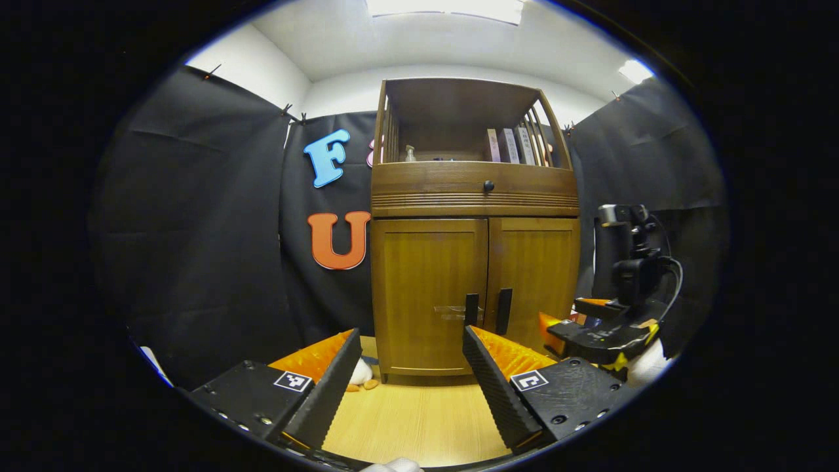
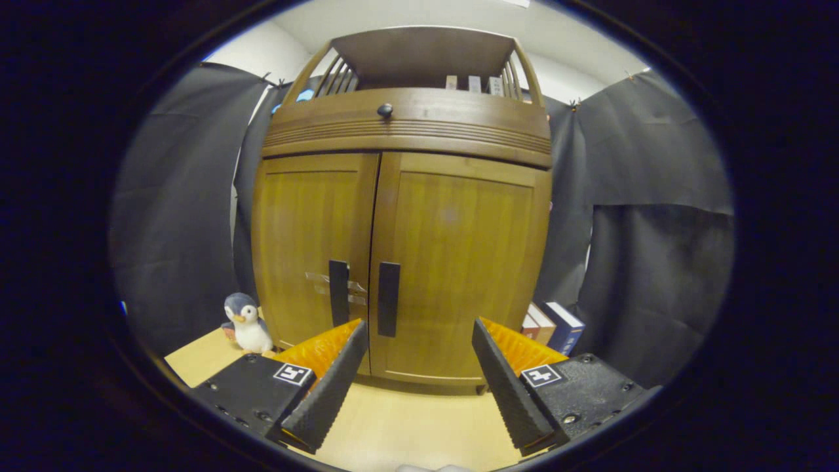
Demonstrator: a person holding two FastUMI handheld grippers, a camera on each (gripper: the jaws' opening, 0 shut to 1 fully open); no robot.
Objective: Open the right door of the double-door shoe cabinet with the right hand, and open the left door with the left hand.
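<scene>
Shoe cabinet (image 1: 473, 288) with both doors closed (black handles (image 1: 487, 309) side by side), left gripper (image 1: 411, 387) jaws apart.

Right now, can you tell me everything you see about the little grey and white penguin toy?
The small plush penguin toy has a grey-blue head and back, a white belly and an orange beak. It looks soft and fluffy. It stands upright on the light wooden floor, close beside the brown wooden cabinet's left bottom corner, in front of the black cloth wall. Neither gripper touches it. In the left gripper view it peeks from behind a finger.
</scene>
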